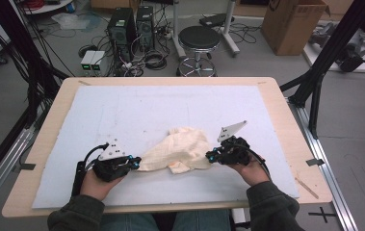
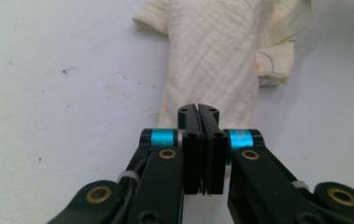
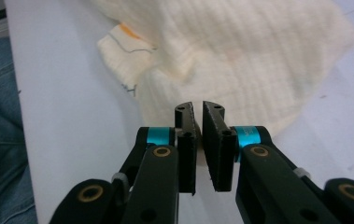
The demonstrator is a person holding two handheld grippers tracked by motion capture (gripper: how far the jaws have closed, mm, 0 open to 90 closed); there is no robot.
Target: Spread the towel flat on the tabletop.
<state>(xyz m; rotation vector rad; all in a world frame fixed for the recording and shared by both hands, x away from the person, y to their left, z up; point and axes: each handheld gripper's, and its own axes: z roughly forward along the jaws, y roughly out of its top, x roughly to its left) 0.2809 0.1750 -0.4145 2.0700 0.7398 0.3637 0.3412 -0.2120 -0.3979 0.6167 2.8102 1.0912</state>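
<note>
From above, we see the crumpled cream cotton cloth (image 1: 180, 150) lying on the pale blue table mat (image 1: 122, 110), between our left gripper (image 1: 133, 163) and right gripper (image 1: 211, 156). Its long side runs from one to the other.

Along the left gripper (image 2: 198, 108), the jaws are pressed together on the cloth's (image 2: 212, 60) near end.

Along the right gripper (image 3: 199, 106), the jaws stand a little apart, with the cloth (image 3: 240, 56) just ahead.

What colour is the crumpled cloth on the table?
Pale cream-yellow cloth, with a small orange mark; the left gripper view shows it best.
</note>
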